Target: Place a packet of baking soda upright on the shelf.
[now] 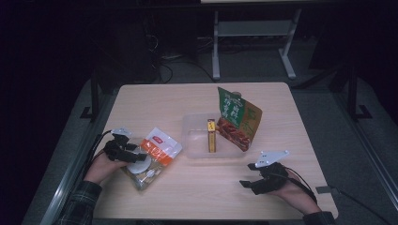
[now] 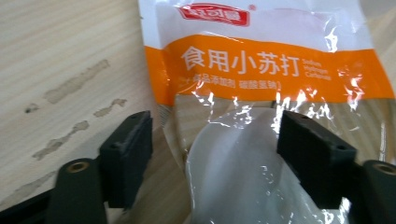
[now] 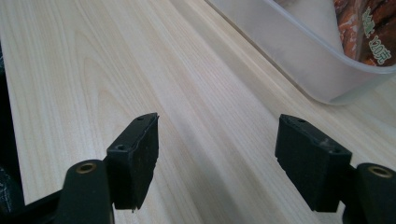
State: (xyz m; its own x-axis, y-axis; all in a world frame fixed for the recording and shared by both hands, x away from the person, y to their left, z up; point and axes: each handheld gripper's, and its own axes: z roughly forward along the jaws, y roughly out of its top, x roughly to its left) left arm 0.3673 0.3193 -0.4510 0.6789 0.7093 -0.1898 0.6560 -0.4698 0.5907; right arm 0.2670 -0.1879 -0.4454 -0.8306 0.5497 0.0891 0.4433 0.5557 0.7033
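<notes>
Orange-banded and clear, the powder bag (image 2: 261, 70) lies flat on the wooden table (image 1: 202, 187), left of the plastic tub (image 1: 197, 123). The left gripper (image 2: 215, 140) straddles its lower end, jaws spread and not pinching. The right gripper (image 3: 217, 154) rests apart over bare wood, jaws wide, grasping nothing.

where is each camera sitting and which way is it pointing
High view: above the person's side, looking forward and down on the table; both forearms and hand-held grippers show.
Left gripper view: rides the left hand-held gripper, looking along its open jaws at the baking soda bag.
Right gripper view: rides the right hand-held gripper, open over bare tabletop, facing the clear plastic tub.
Shared: high and left views both show the bag.
</notes>
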